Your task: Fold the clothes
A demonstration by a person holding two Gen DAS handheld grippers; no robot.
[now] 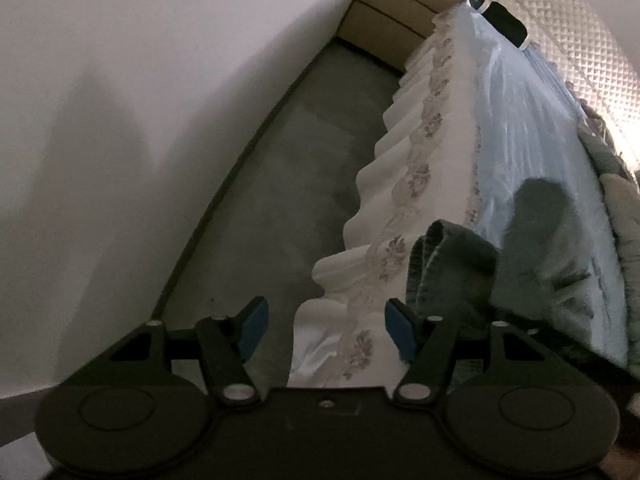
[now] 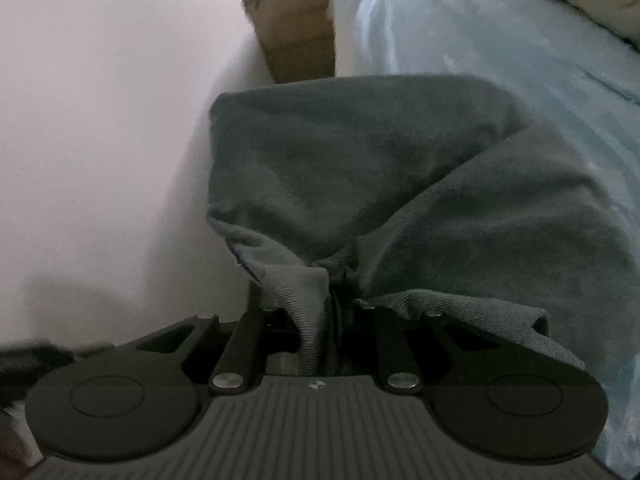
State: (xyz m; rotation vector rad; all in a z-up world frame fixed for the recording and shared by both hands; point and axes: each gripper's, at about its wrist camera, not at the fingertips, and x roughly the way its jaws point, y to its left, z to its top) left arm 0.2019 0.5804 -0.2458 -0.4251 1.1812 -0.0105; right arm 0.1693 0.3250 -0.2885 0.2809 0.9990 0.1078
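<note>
Two claws, grey garment (image 2: 360, 184) by bed edge (image 1: 404, 196)

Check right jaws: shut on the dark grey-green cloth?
Shut: right gripper pinches dark grey-green cloth, bunched between the jaws.

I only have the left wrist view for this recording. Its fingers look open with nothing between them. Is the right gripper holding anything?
Observer: Yes. The right gripper is shut on a bunched fold of the grey garment.
Operator: Does the garment hang free?
Observer: It spreads away from the fingers over the pale blue bed sheet.
Operator: Anything past it?
Observer: A brown cardboard box stands against the white wall.
</note>
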